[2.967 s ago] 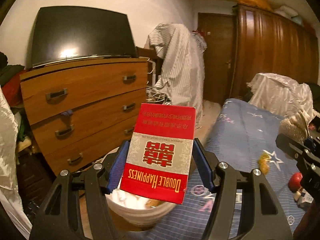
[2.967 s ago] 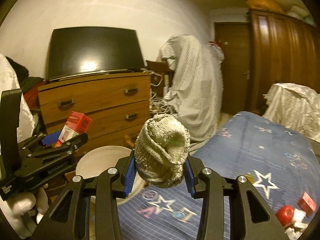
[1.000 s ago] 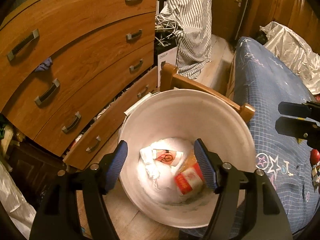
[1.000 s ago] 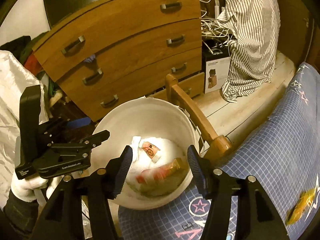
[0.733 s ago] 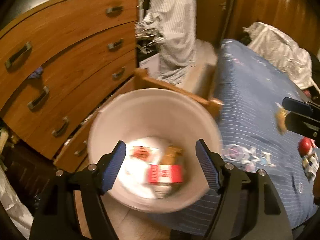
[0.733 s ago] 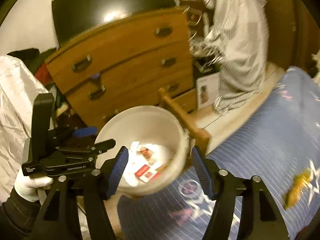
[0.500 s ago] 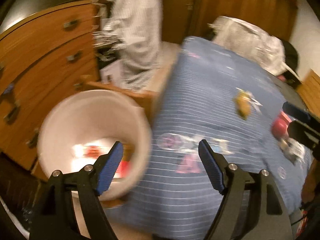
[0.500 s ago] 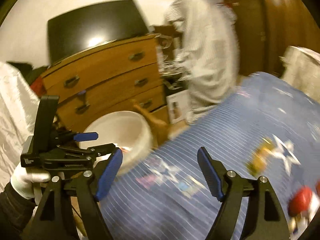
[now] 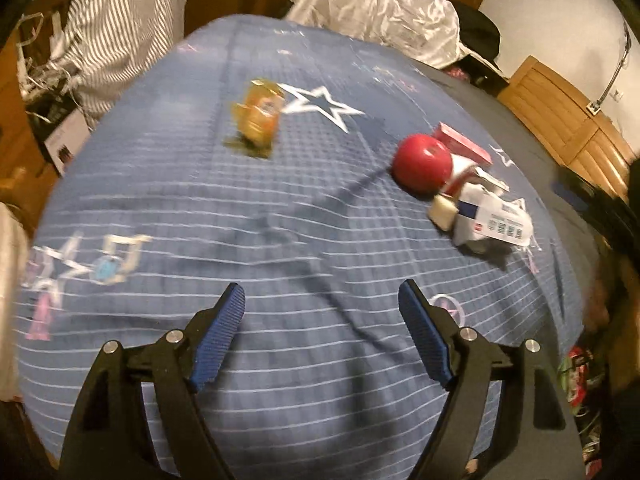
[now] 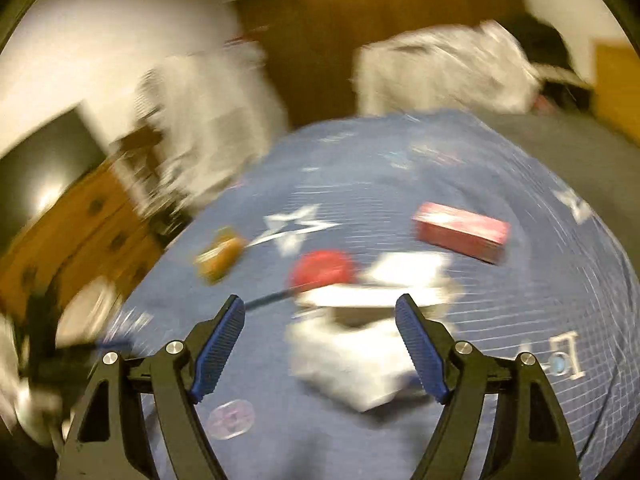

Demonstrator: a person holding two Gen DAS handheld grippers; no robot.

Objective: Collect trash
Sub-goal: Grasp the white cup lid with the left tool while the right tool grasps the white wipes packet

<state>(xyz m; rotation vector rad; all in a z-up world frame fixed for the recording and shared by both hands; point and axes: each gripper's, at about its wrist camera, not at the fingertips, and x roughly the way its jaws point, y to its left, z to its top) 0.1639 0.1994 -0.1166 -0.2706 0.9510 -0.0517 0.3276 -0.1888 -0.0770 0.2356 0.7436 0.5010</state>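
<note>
Both tongs stand wide with nothing gripped. Left tongs (image 9: 320, 304) hang over a bare stretch of the blue bedspread (image 9: 280, 208), their blue pads (image 9: 218, 332) well apart and only cloth between them. Right tongs (image 10: 320, 312) also gape; through their gap the right wrist view shows a white crumpled packet (image 10: 352, 360) lying on the bed, but the pads do not press on it, and the picture is too blurred to tell how near they are to it

The trash lies scattered on the bed. In the left wrist view a yellow wrapper (image 9: 258, 118) sits just beside the white star (image 9: 320, 106) printed on the spread. Well to its right is a cluster: a red ball-like thing (image 9: 424, 162), a pink-red box (image 9: 464, 146) behind it, a small cream piece (image 9: 442, 210) in front, and the white packet with a blue patch and printed label (image 9: 492, 224) touching or almost touching the ball

Beyond the bed are a striped cloth (image 9: 116, 20), a shiny white bundle (image 9: 376, 4) and a wooden cabinet (image 9: 560, 120). At the left edge of the right wrist view, the wooden drawers (image 10: 80, 236) and a pale bucket (image 10: 86, 308) appear as a smear
</note>
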